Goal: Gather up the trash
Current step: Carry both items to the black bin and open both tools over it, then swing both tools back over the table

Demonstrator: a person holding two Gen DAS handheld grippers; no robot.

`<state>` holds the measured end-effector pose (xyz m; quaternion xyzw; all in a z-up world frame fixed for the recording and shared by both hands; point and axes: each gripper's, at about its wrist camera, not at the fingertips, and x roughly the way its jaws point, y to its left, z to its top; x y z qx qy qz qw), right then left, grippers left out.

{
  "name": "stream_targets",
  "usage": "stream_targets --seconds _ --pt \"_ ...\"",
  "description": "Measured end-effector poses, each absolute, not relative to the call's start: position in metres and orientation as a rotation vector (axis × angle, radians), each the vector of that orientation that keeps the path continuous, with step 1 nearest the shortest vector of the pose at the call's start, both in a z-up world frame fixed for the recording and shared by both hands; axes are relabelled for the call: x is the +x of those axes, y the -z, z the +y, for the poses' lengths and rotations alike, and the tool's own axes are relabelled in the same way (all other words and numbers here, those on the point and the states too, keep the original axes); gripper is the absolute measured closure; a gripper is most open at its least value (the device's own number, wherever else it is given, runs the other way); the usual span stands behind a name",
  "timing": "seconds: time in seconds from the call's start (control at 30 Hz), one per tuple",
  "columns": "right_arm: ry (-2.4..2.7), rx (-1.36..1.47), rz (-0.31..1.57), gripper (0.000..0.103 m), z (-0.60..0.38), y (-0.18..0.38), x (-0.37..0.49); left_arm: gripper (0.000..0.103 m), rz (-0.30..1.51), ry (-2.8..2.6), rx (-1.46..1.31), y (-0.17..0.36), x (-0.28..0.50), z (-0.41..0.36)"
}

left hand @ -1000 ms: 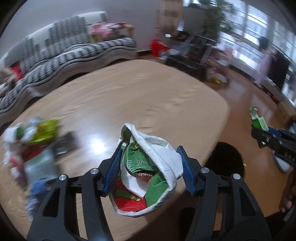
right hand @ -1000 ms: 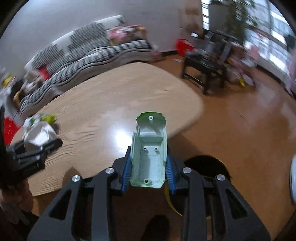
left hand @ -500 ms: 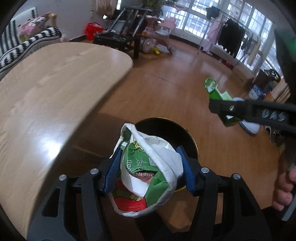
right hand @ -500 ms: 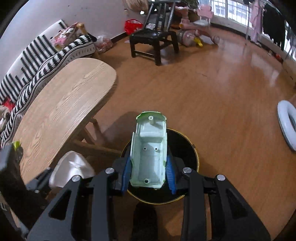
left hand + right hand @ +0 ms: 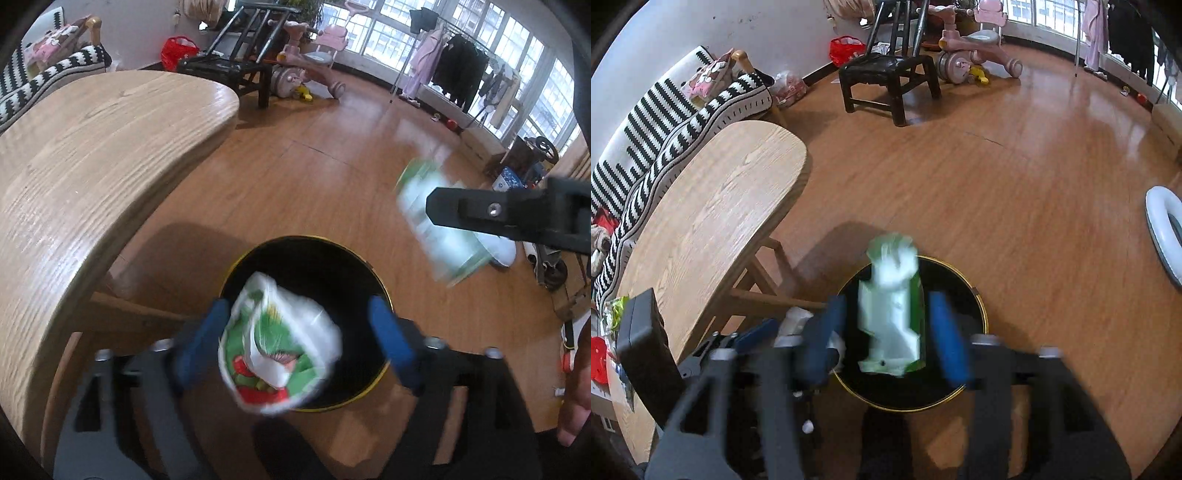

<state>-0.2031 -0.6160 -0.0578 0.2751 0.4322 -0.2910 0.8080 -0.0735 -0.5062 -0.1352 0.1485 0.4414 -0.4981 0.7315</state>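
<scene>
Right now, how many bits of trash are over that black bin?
2. A crumpled green-and-white wrapper hangs between the left gripper's spread fingers; a pale green plastic piece between the right gripper's. The bin's inside looks dark, possibly hiding more.

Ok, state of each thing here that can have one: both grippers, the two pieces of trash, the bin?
left gripper: open, above the bin
right gripper: open, above the bin
crumpled wrapper: loose between the left fingers, blurred
green plastic tray: loose between the right fingers, blurred
black bin: upright on the floor, uncovered
</scene>
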Motion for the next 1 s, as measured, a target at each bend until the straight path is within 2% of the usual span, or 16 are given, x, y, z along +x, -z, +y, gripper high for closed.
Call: stream_targets --seconds 0.27,0.37,0.5,0.7,1.0 --pt "0.594 0.56 0.876 0.026 -0.602 0.044 -0.194 0.014 0.962 1.08 0.319 0.112 -0.068 -0.477" --pt "0.557 0.514 0.85 0.016 -0.582 0.03 -0.179 0.011 0.919 1.051 0.334 0.091 -0.064 -0.442" --pt "0.478 0.433 0.821 0.012 -0.541 0.011 -0.149 0.009 0.871 0.942 0.316 0.054 -0.042 -0.363" --pt "0.298 0.299 0.8 0.01 -0.451 -0.014 -0.08 0.007 0.8 0.697 0.248 0.011 -0.005 -0.213" --pt "-0.005 0.18 0.842 0.01 -0.305 -0.019 0.012 0.007 0.798 0.444 0.183 0.003 0.023 -0.041"
